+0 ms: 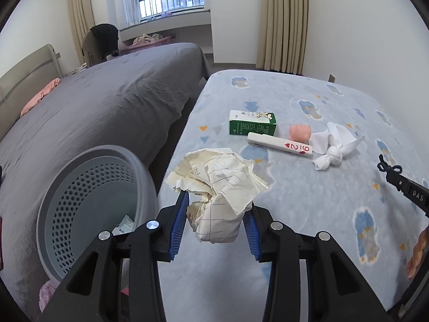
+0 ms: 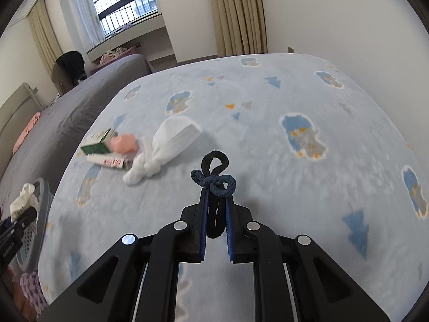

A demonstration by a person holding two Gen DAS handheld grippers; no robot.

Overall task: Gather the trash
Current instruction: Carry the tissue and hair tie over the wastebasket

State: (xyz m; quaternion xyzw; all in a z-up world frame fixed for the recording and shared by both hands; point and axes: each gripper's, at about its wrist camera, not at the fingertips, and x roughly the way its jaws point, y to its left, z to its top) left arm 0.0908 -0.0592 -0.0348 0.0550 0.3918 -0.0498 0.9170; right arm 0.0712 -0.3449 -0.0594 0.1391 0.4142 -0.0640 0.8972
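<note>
A crumpled cream paper wad (image 1: 218, 187) is pinched just beside the perforated grey bin (image 1: 88, 209), a dark knotted cord (image 2: 214, 181) is clamped above the bed, and a green carton (image 1: 252, 123) lies flat.

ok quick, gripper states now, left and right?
Left gripper: closed on the crumpled paper, beside the basket.
Right gripper: shut on the dark hair ties, above the blanket.

We cannot read the scribbles on the crumpled paper (image 1: 217, 185), whose lower part sits behind the blue pads. The bin (image 1: 88, 212) hides most of its contents. In the right wrist view, the green carton (image 2: 97, 145) and bedspread (image 2: 268, 147) blur.
</note>
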